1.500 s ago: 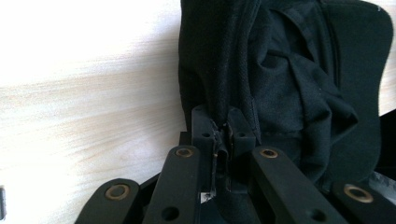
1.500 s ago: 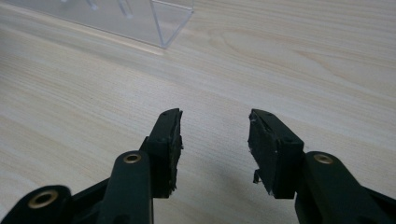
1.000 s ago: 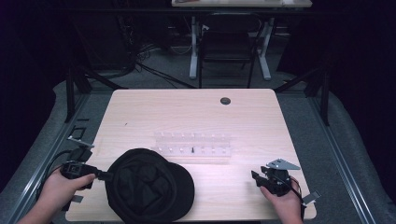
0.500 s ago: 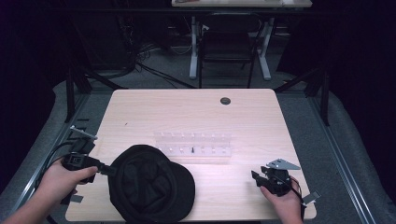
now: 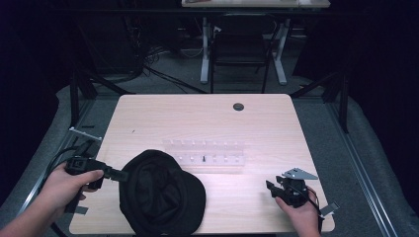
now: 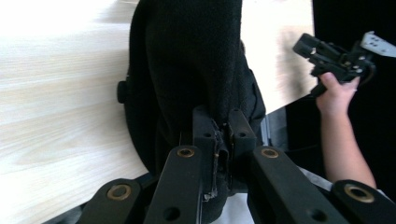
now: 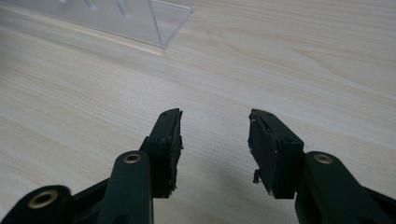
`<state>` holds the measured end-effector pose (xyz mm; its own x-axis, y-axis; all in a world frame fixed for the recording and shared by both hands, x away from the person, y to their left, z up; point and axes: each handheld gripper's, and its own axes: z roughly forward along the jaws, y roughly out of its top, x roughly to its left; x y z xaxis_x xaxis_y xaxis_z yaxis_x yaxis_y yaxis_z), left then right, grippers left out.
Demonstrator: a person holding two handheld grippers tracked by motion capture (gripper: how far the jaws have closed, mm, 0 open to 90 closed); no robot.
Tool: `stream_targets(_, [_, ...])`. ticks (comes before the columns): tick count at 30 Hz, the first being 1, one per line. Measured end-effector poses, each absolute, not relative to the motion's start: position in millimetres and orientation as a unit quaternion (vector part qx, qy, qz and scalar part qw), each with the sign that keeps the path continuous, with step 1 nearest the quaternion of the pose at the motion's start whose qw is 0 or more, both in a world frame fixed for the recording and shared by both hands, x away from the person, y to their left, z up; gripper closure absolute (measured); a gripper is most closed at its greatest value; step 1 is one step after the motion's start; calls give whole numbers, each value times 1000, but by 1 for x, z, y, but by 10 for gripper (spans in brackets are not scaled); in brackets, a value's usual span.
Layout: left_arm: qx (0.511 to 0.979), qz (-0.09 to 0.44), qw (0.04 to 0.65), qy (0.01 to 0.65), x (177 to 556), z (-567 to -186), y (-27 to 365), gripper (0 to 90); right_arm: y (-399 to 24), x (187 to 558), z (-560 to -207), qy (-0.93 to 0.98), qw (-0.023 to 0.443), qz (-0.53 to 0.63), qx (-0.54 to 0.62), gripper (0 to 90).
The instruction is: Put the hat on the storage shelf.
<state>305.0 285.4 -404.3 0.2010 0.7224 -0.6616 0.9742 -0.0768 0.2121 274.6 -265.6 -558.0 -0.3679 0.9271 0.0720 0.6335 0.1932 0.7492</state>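
Observation:
A black cap [image 5: 162, 192] sits near the table's front edge, its left side tilted up off the wood. My left gripper [image 5: 121, 175] is shut on the cap's left edge; in the left gripper view the black fabric [image 6: 191, 70] rises straight out from between the closed jaws of the left gripper [image 6: 223, 122]. My right gripper [image 5: 271, 187] rests low at the front right of the table, held by a hand. Its jaws stand open with nothing between them, and the right gripper [image 7: 215, 135] hovers over bare wood.
A clear plastic rack [image 5: 205, 153] with small pegs stands mid-table, just behind the cap; its corner [image 7: 159, 23] lies ahead of the right gripper. A dark cable hole [image 5: 238, 106] sits near the table's far edge. Chair and desk legs stand beyond the table.
My left gripper has risen with the cap's edge, tilting the cap up and bunching it slightly rightward. The right gripper has stayed where it was.

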Motion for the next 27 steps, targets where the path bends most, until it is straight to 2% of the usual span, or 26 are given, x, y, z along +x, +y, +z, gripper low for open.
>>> stream_targets(20, [658, -285, 410, 564, 308, -378, 275, 856, -266, 275, -557, 744, 205, 360, 525, 536])
stream_targets(27, [652, -282, 437, 551, 313, -365, 272, 856, -266, 274, -557, 745, 203, 360, 524, 532])
